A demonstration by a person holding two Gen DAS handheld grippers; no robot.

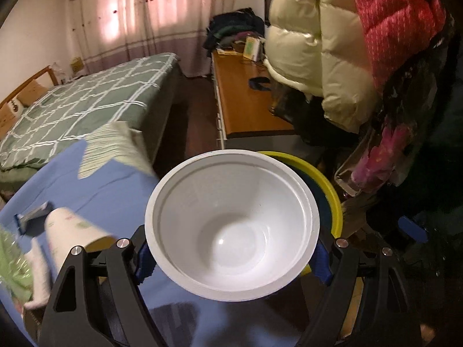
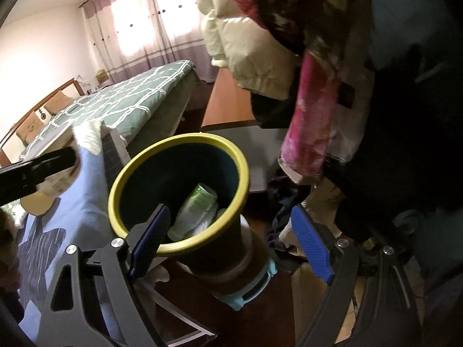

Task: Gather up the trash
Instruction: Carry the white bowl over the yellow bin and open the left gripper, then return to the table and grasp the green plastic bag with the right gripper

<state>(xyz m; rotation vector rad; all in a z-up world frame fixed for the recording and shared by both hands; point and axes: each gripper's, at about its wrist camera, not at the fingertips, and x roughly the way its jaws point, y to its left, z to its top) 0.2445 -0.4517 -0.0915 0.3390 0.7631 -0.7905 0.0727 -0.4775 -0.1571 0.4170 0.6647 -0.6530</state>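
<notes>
A white plastic bowl (image 1: 231, 228) fills the left wrist view, empty, mouth toward the camera. My left gripper (image 1: 233, 260) is shut on it, a blue pad against each side of its wall. Just behind the bowl is the yellow rim of the dark trash bin (image 1: 332, 199). In the right wrist view the bin (image 2: 185, 156) holds a green bottle (image 2: 196, 205) and pale scraps. My right gripper (image 2: 231, 243) stands open around the bin's near side. Its left pad overlaps the rim and its right pad is clear of the wall. A paper cup (image 1: 75, 228) lies on the blue cloth.
The blue cloth (image 1: 110, 190) also carries a knitted white rag (image 1: 115, 147), a small blue packet (image 1: 31, 217) and green plastic (image 1: 11, 260). Hanging coats (image 1: 332, 43) crowd the right. A bed (image 1: 86, 95) and a wooden cabinet (image 1: 246, 98) lie beyond.
</notes>
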